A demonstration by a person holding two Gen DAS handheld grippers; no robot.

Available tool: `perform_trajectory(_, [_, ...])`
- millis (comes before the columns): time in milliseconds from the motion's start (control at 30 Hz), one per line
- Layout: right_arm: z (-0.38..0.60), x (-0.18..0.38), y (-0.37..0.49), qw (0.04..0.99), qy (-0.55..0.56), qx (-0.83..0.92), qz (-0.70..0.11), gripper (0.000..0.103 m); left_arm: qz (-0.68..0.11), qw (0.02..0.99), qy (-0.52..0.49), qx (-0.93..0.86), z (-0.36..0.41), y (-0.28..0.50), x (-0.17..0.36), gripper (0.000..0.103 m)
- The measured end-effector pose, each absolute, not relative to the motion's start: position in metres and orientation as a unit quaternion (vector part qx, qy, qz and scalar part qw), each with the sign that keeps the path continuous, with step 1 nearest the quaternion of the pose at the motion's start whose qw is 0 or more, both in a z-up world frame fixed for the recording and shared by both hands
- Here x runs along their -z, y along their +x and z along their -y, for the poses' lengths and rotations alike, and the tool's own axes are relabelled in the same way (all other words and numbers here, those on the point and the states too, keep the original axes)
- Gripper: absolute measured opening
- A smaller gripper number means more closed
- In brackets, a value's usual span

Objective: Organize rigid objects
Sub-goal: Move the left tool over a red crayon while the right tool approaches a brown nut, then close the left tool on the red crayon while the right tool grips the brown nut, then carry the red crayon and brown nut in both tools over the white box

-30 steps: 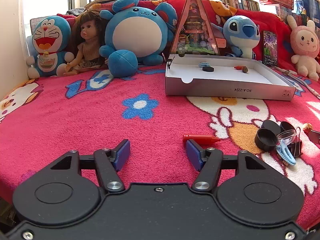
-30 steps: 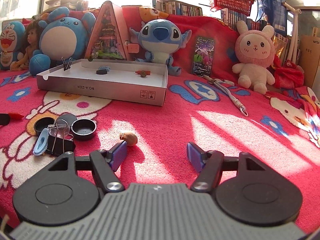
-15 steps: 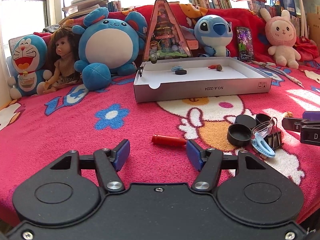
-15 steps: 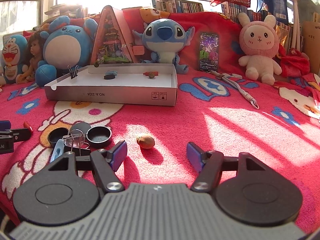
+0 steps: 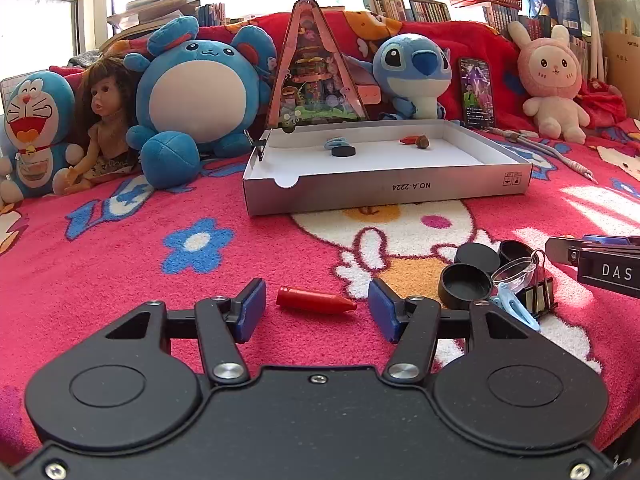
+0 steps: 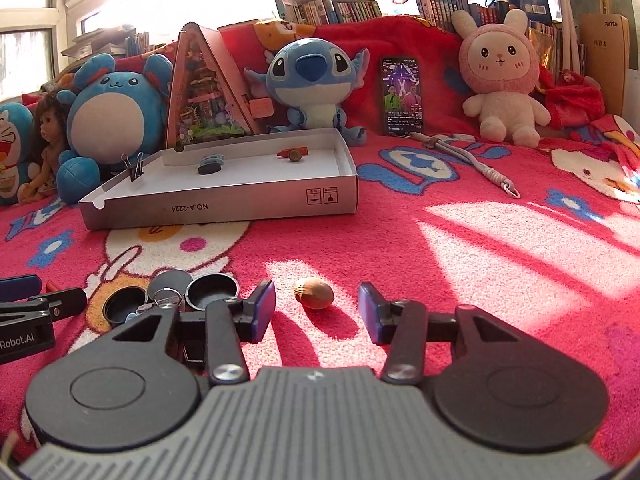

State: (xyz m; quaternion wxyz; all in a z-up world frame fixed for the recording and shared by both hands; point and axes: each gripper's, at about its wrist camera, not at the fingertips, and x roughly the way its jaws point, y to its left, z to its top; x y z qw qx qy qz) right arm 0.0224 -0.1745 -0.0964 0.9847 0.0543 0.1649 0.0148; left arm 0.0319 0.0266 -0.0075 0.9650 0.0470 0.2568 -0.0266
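Observation:
A red crayon (image 5: 314, 300) lies on the red blanket between the blue pads of my left gripper (image 5: 317, 309); its jaws are closing and the pads stand clear of it. A brown nut (image 6: 315, 298) lies on the blanket between the pads of my right gripper (image 6: 316, 312), whose jaws are closing too, without touching it. Behind stands a shallow white box (image 5: 400, 190) holding a black cap, a blue clip, a red crayon and a nut. Black caps (image 5: 466, 284), a binder clip and a blue clip (image 5: 516, 306) are piled to the crayon's right.
Plush toys, a doll and a triangular toy house (image 5: 316, 76) line the back. A phone (image 6: 402, 96) leans against the red cover and a corded strap (image 6: 476, 164) lies right of the box. A binder clip (image 6: 134, 166) is clamped on the box's left wall.
Both grippers have narrowed their jaws. The left view has swung so the crayon now sits between its pads; the right view has shifted so the nut is centred between its pads.

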Motion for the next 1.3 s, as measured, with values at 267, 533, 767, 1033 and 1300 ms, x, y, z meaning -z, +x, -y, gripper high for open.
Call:
perform_trajectory(267, [0.170, 0.097, 0.024, 0.985, 0.036, -0.014, -0.166, 0.037, -0.257, 0.964, 0.051, 0.038, -0.026, 0.033, 0.009, 0.043])
perform_trajectory(533, [0.169, 0.097, 0.025, 0.986, 0.025, -0.018, -0.165, 0.026, -0.259, 0.964, 0.040, 0.035, -0.028, 0.034, 0.006, 0.041])
perform_trajectory(767, [0.168, 0.094, 0.025, 0.986, 0.020, -0.024, -0.163, 0.026, -0.256, 0.966, 0.031, 0.031, -0.028, 0.040, -0.004, 0.041])
perform_trajectory(1033, [0.164, 0.085, 0.032, 0.987, 0.004, -0.029, -0.157, 0.026, -0.267, 0.963, 0.018, 0.035, -0.020, 0.059, -0.014, 0.041])
perform_trajectory(1300, [0.160, 0.072, 0.052, 0.985, -0.007, -0.030, -0.172, 0.026, -0.273, 0.961, 0.016, 0.045, -0.003, 0.086, -0.027, 0.041])
